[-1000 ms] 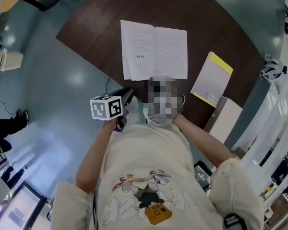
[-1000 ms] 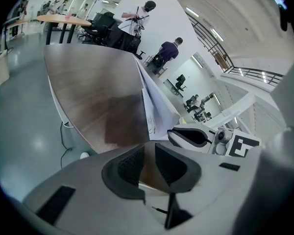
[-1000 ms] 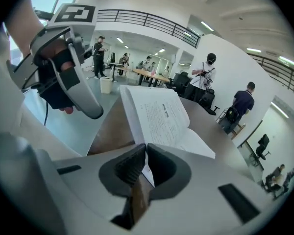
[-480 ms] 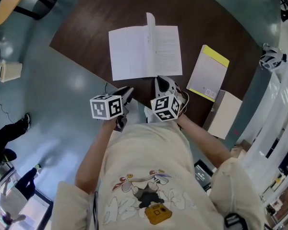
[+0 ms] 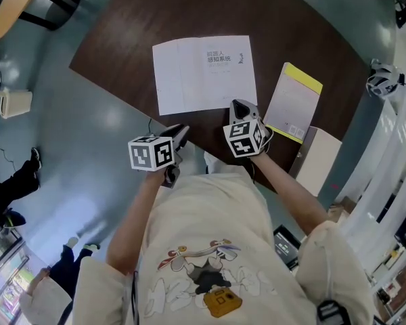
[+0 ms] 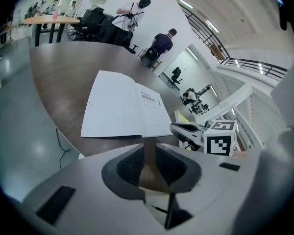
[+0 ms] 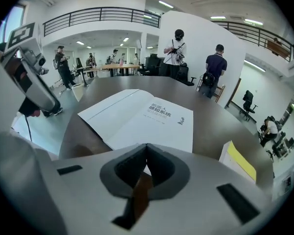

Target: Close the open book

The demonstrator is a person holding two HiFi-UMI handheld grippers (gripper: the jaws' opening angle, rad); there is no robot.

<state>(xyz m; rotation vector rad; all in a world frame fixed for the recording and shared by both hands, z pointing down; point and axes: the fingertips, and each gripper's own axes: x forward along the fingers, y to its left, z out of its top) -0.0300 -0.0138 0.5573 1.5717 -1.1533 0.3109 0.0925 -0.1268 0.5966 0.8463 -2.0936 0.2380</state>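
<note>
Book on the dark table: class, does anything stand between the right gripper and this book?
Nothing visible does. The right gripper, jaws shut and empty, hangs at the near right corner of the book, with only bare table around it. The yellow-edged booklet lies apart, off to the right.

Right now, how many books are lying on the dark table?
2: the white book at the middle, and the yellow-edged book to its right. A pale slab at the table edge might be a third.
</note>
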